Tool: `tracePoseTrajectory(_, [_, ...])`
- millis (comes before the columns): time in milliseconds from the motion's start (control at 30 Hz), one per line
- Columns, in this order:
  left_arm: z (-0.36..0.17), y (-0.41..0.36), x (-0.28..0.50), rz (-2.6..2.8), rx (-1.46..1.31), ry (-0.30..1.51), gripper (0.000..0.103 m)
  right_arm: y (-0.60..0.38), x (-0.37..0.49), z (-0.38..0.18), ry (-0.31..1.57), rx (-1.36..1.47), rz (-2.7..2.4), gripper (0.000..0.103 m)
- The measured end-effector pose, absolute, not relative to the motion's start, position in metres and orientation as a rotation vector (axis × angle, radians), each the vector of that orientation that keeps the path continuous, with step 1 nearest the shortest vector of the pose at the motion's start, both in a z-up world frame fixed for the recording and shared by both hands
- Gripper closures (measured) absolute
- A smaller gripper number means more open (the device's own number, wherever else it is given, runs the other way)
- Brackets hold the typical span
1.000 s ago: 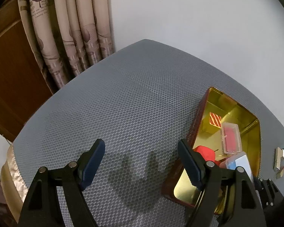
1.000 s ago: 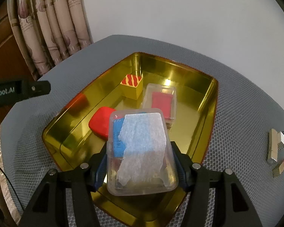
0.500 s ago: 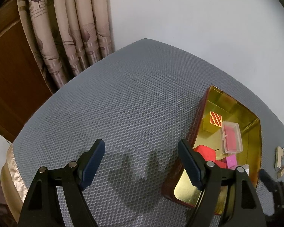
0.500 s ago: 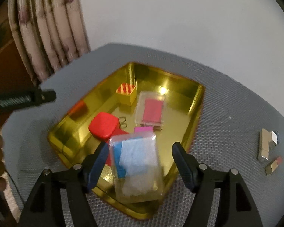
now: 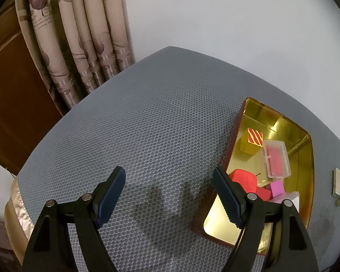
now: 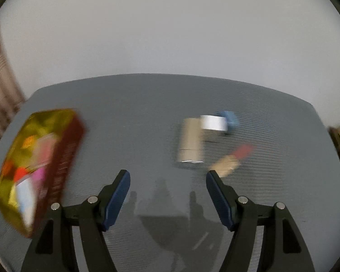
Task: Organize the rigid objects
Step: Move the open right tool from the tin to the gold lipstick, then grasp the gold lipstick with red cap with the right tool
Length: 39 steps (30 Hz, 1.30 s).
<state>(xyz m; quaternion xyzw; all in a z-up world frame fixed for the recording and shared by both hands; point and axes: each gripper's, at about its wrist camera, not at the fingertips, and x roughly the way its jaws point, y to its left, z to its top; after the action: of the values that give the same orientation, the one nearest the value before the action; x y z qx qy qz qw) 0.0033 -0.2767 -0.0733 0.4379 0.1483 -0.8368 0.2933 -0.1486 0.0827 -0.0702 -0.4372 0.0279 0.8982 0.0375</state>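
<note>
A gold tin tray (image 5: pixel 307 156) sits on the grey mat at the right of the left wrist view. It holds a striped yellow cube (image 5: pixel 254 137), a clear box with a pink insert (image 5: pixel 276 158), a red piece (image 5: pixel 243 180), a pink block (image 5: pixel 277 188) and the clear box (image 5: pixel 291 198). My left gripper (image 5: pixel 168 195) is open and empty, left of the tray. My right gripper (image 6: pixel 167 195) is open and empty. In its blurred view the tray (image 6: pixel 65 154) lies at the left, and a beige block (image 6: pixel 190 142), a white and blue piece (image 6: pixel 217 122) and a red-tipped stick (image 6: pixel 233 158) lie ahead.
The grey honeycomb mat (image 5: pixel 136 124) covers the table. A curtain (image 5: pixel 79 34) and a brown door (image 5: pixel 9 86) stand at the back left, and a pale wall stands behind. Small metallic blocks (image 5: pixel 338 181) lie right of the tray.
My right gripper opened and let the clear box go into the tray, then swung right toward the loose blocks. My left gripper has not moved.
</note>
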Motion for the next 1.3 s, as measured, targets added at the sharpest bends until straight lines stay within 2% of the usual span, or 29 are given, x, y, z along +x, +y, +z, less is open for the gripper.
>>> tracePoseTrajectory(400, [-0.077, -0.278, 0.002, -2.228, 1.183, 0.366, 0.027, 0.164, -0.204, -0.103, 0.424, -1.409, 2.453, 0.032])
tracePoseTrajectory(567, [-0.076, -0.272, 0.004, -2.230, 1.190, 0.350, 0.027, 0.163, -0.216, -0.118, 0.392, -1.406, 2.392, 0.033])
tracePoseTrajectory(600, [-0.076, -0.272, 0.004, -2.228, 1.188, 0.350, 0.027, 0.163, -0.217, -0.121, 0.390, -1.404, 2.392, 0.035])
tracePoseTrajectory(667, [-0.076, -0.273, 0.006, -2.228, 1.188, 0.351, 0.027, 0.162, -0.215, -0.128, 0.370, -1.410, 2.379, 0.049])
tracePoseTrajectory(800, [-0.077, -0.274, 0.006, -2.229, 1.194, 0.337, 0.027, 0.151, -0.208, -0.132, 0.191, -1.348, 2.456, 0.052])
tracePoseTrajectory(833, [-0.077, -0.273, 0.006, -2.231, 1.194, 0.323, 0.027, 0.150, -0.206, -0.133, 0.167, -1.335, 2.484, 0.055])
tracePoseTrajectory(933, [-0.075, -0.268, 0.009, -2.242, 1.192, 0.298, 0.027, 0.147, -0.198, -0.135, 0.079, -1.312, 2.593, 0.080])
tracePoseTrajectory(967, [-0.074, -0.266, 0.009, -2.247, 1.188, 0.290, 0.027, 0.146, -0.196, -0.136, 0.038, -1.308, 2.619, 0.082])
tracePoseTrajectory(1033, [-0.073, -0.261, 0.009, -2.260, 1.191, 0.279, 0.027, 0.147, -0.190, -0.138, -0.007, -1.301, 2.663, 0.082])
tracePoseTrajectory(1300, [-0.054, -0.227, 0.009, -2.343, 1.149, 0.265, 0.027, 0.172, -0.169, -0.141, 0.024, -1.314, 2.798, 0.083])
